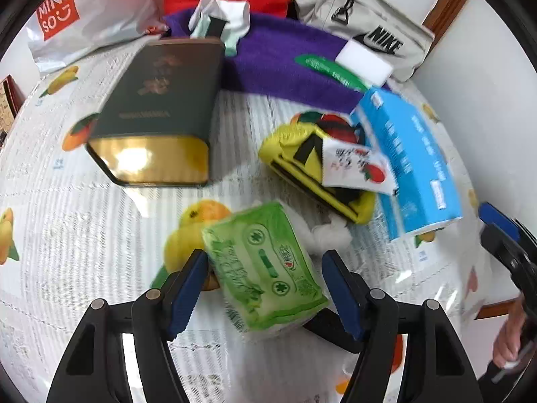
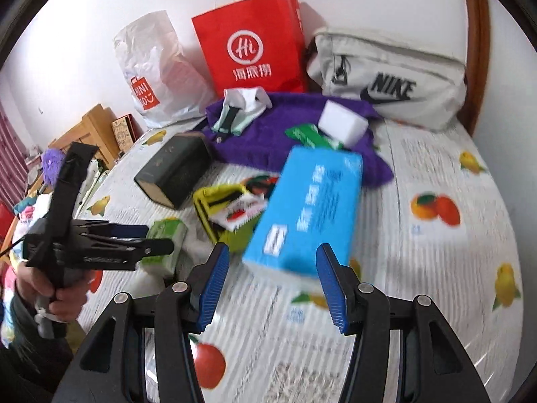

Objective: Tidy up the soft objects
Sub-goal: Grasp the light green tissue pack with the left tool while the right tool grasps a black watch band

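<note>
A green tissue pack (image 1: 265, 268) lies on the fruit-print tablecloth (image 1: 84, 235) between the fingers of my left gripper (image 1: 265, 255). The gripper is open, with a gap showing at the right pad. A blue tissue pack (image 2: 302, 211) lies tilted against a yellow and black item (image 2: 225, 201). Its near end sits between the fingertips of my open right gripper (image 2: 272, 248), with a gap on the left side. Behind lie a purple cloth (image 1: 285, 63), a white sponge block (image 1: 365, 60) and a white and mint sock bundle (image 1: 221, 16). In the right wrist view the left gripper (image 2: 147, 248) is at the green pack (image 2: 164, 238).
A dark green tin box (image 1: 157, 110) lies at the left. A red paper bag (image 2: 255, 43), a white Miniso bag (image 2: 154, 74) and a grey Nike pouch (image 2: 389, 80) line the wall. White fluff (image 1: 329, 235) lies by the green pack. The table's edge runs at the right.
</note>
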